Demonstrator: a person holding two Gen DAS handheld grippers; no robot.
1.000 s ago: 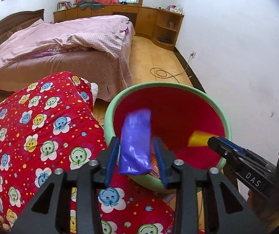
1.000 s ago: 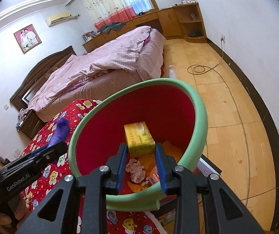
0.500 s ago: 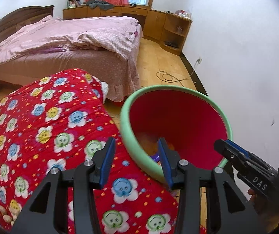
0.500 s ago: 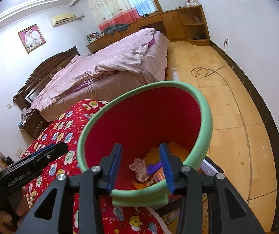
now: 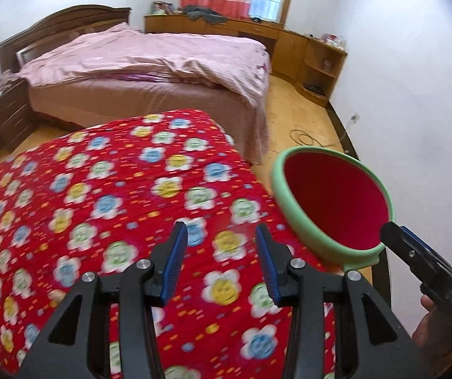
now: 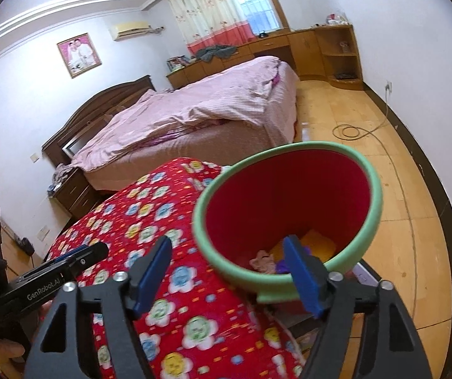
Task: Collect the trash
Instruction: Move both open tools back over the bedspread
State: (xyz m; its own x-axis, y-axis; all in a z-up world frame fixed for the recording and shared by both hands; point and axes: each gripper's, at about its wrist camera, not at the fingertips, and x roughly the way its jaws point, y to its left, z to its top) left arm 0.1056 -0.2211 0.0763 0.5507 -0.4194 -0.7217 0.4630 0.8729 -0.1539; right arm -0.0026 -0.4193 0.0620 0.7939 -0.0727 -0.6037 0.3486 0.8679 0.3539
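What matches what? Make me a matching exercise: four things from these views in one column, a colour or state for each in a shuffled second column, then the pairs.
Things:
1. bin
2. quilt
3. bed cover
4. left gripper

Colours or states:
A. pink, rumpled
B. red inside, green rim, trash at the bottom
C. open, nothing between the jaws
D. red with smiling flowers

Pairs: 1-B, 2-D, 3-A, 4-C
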